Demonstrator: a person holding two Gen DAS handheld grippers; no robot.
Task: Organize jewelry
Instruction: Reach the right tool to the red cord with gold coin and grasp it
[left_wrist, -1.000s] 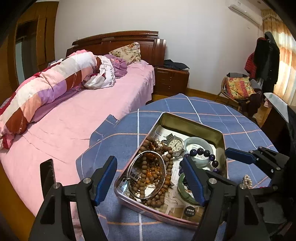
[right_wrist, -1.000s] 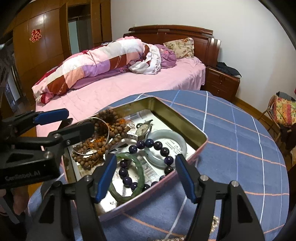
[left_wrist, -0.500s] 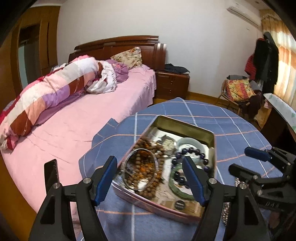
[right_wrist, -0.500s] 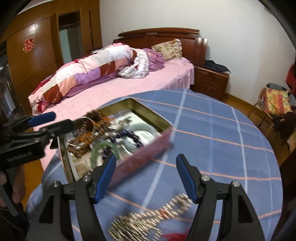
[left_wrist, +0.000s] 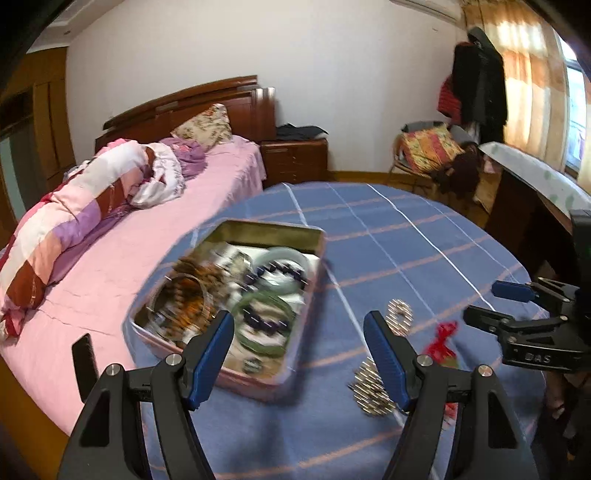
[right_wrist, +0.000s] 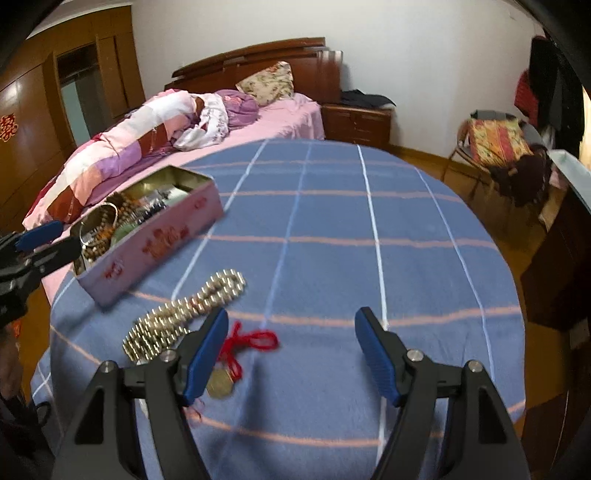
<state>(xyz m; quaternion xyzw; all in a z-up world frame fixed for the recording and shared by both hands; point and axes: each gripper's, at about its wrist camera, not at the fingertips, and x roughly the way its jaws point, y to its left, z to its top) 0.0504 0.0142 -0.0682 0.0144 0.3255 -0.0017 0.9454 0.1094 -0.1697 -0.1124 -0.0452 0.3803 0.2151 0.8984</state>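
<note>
Jewelry tin (right_wrist: 147, 236): pink, open-topped, sits on the blue checked tablecloth (right_wrist: 332, 221) at the table's left edge, next to the bed (right_wrist: 280, 114). Inside it, blurred in your left wrist view: a green bangle (left_wrist: 264, 325), a pale bangle (left_wrist: 286, 258) with dark beads across it, a metal hoop (left_wrist: 181, 299) over brown wooden beads. Contents can't be read finer than that.

Outside the tin, on the cloth just to its near right: a heap of silver bead strands (right_wrist: 184, 314), touching nothing else but close to the tin wall. Just nearer than that, a red cord (right_wrist: 251, 341) with a gold pendant (right_wrist: 220, 384), lying right by your right gripper's left finger.

Your right gripper (right_wrist: 291, 354): jaws wide apart and they've just been spreading further, nothing between them, only bare cloth. It hangs over the table right of the beads.

Your left gripper (left_wrist: 299, 354): fingers apart, holding nothing, near corner of the tin seen between them. The silver beads (left_wrist: 371, 391) sit partly behind its right finger.
</note>
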